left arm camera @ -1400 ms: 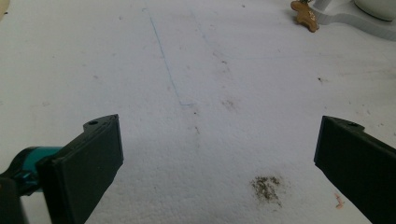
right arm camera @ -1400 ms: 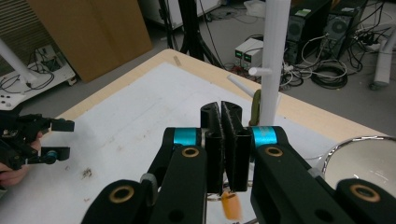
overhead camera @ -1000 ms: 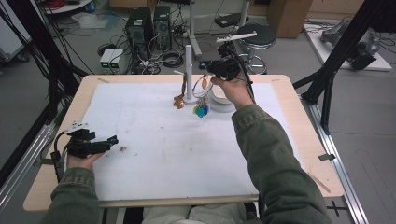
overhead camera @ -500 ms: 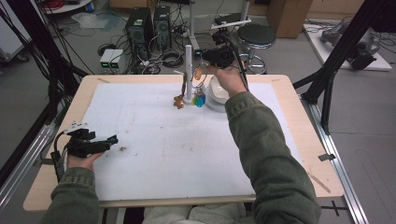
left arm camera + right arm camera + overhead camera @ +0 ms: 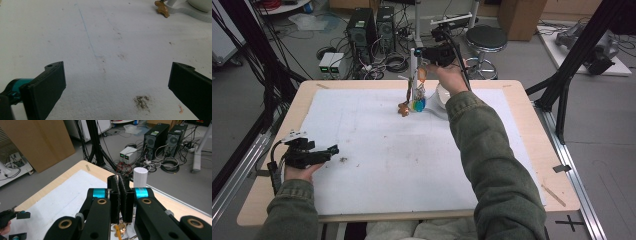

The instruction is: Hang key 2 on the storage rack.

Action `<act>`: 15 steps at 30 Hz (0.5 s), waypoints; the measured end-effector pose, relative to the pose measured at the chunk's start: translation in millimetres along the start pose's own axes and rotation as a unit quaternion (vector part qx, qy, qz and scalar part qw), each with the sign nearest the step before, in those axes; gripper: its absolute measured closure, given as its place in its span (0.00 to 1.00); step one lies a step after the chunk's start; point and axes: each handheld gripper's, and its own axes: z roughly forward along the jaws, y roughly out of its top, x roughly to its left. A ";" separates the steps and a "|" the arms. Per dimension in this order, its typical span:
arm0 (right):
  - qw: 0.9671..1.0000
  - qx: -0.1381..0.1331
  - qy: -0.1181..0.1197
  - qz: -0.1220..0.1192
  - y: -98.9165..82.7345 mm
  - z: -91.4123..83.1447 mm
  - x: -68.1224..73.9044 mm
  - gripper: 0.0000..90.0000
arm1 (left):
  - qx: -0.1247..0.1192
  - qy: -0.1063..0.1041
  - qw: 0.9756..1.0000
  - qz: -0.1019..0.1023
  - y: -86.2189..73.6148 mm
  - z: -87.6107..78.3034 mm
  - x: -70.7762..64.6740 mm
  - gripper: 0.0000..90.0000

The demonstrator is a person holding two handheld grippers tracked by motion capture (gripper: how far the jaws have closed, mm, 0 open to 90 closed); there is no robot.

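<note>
R tool (image 5: pixel 120 195) pinching keyring (image 5: pixel 119 228) by post (image 5: pixel 140 177) | L tool (image 5: pixel 117 82) wide, empty

A grey concrete floor (image 5: pixel 592 125) surrounds a pale wooden table topped with a white sheet (image 5: pixel 377 150). Beyond its far edge stand two black computer towers (image 5: pixel 372 25) amid tangled cables, a round black stool (image 5: pixel 486 36) and brown cardboard panels (image 5: pixel 35 142); black metal frame legs (image 5: pixel 579 55) flank the right.
</note>
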 end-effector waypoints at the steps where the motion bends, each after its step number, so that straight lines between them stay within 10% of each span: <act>1: 1.000 0.000 -0.002 0.002 0.8 1.1 0.0 0.98 | 0.000 0.000 1.000 -0.002 0.0 0.2 0.0 0.02; 15: 1.000 -0.003 -0.005 0.001 8.6 8.5 -3.5 0.98 | 0.001 0.001 1.000 -0.001 -0.1 1.8 0.8 0.02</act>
